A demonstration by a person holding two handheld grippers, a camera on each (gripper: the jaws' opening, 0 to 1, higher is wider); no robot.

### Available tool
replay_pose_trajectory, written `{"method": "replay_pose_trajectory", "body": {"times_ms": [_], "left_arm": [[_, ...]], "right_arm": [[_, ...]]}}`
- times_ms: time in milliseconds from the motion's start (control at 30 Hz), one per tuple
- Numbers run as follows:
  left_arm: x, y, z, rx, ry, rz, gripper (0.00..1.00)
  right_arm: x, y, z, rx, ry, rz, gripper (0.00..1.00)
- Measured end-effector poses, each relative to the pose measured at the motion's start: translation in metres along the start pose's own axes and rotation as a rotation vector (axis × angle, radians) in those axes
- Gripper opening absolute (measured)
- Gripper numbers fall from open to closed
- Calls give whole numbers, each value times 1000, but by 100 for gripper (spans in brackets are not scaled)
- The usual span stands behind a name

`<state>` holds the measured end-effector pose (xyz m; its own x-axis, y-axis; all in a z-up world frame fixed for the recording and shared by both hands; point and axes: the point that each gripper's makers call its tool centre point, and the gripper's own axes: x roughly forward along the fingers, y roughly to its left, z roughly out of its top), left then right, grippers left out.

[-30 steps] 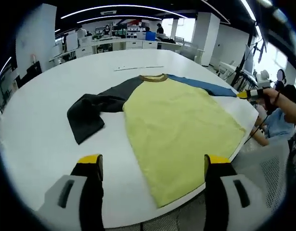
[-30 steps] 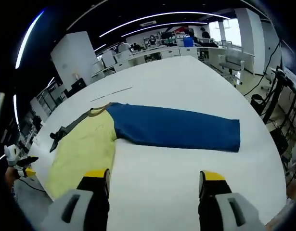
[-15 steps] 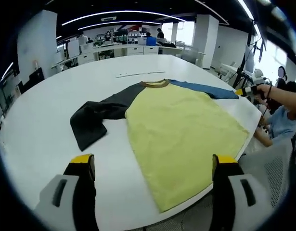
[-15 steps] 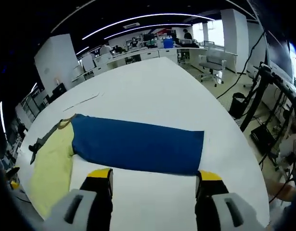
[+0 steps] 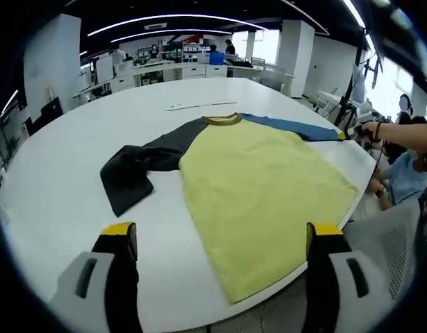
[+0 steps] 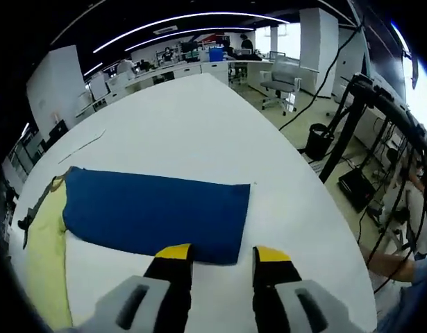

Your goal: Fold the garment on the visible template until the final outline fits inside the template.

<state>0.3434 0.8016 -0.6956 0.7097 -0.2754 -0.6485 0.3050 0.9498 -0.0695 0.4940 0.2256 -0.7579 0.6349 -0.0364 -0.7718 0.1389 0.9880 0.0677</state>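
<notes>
Blue sleeve point(image 6: 154, 215) lay flat near table point(image 6: 199, 118) edge; right gripper point(image 6: 216, 255) jaws narrowed at cuff for fold grasp, not yet gripping; left gripper point(image 5: 220, 236) jaws wide, empty.

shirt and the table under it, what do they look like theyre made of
The shirt looks like soft knit cloth, probably cotton jersey: matte, no shine, lying limp with small ripples, and its dark sleeve crumples into folds. The blue sleeve lies flat and just as dull. The table looks like a hard, smooth white top, maybe laminate or painted board, with a faint sheen; the exact material is open.
</notes>
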Motion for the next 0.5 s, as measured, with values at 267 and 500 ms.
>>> {"method": "replay_pose_trajectory", "body": {"times_ms": [267, 500], "left_arm": [[0, 2, -4, 13, 20, 10, 96], [0, 1, -8, 30, 36, 5, 94]], "right_arm": [[2, -4, -1, -33, 29, -49, 21], [2, -6, -2, 19, 40, -75, 9]]}}
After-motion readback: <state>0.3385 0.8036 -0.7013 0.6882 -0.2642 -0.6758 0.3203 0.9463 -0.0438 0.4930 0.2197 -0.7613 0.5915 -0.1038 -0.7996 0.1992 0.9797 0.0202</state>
